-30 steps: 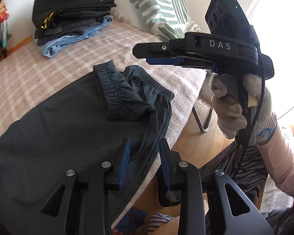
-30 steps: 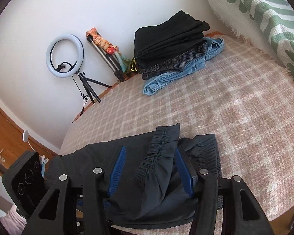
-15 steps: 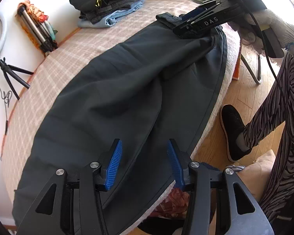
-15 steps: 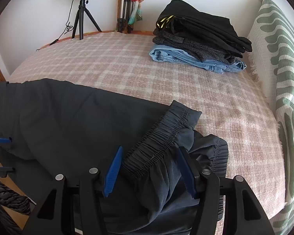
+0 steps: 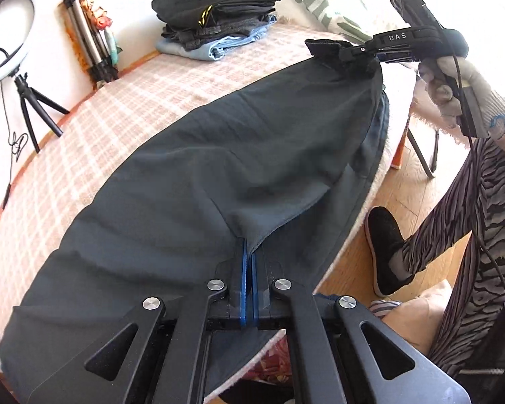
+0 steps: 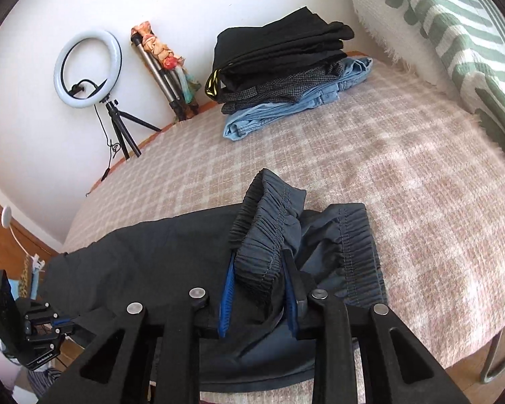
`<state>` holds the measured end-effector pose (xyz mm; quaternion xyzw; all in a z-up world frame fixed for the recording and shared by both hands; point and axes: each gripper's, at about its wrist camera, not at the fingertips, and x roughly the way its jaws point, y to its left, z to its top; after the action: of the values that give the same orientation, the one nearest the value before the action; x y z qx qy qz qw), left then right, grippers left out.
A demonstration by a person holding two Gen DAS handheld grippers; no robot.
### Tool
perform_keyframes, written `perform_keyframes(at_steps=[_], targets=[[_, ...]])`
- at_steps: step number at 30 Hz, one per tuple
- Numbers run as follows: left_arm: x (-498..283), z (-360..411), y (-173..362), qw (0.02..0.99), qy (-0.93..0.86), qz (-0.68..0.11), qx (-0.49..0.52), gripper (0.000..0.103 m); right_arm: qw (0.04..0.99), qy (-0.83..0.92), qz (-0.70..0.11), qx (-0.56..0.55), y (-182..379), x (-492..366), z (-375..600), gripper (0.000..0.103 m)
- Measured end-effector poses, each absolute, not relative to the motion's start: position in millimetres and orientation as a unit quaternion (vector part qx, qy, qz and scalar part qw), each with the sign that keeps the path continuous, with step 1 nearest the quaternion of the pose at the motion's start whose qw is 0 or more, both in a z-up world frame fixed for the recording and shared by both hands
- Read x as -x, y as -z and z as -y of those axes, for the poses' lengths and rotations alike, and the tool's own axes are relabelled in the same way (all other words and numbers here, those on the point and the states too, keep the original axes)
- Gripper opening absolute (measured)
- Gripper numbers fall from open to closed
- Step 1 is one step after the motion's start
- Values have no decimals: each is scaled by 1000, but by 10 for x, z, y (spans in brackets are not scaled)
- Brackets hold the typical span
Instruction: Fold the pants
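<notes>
1. The left gripper (image 5: 249,252) is nearest in its own view; its blue pads are pressed together on a pinch of the pants (image 5: 219,155), about at the crotch seam.
2. The pants lie on the checked blanket (image 5: 94,124), their long axis running from this gripper to the far waistband (image 6: 262,239).
3. There the right gripper (image 6: 257,298) is closing on the gathered waistband, which already sits between its pads.
4. Beyond stands a stack of folded clothes (image 6: 282,67).
</notes>
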<state>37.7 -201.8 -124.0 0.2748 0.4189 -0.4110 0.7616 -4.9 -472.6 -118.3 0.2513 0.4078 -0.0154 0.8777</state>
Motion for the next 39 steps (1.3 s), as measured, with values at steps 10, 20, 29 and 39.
perform_keyframes(at_steps=[10,20,29,39], targets=[[-313,2089,1504,725,430,-455,-287,1,863,40,-441,-244,1379,182,5122,45],[-214,2038,1179,724,458,-460,-235,26,859,54,-453,-232,1433,52,5262,64],[-583,2077,1053,766,432,-436,-190,33,867,49,-414,-272,1222,207,5421,60],[-752,1843,1160,786,366,-452,-209,33,854,56,-478,-199,1467,-87,5188,28]])
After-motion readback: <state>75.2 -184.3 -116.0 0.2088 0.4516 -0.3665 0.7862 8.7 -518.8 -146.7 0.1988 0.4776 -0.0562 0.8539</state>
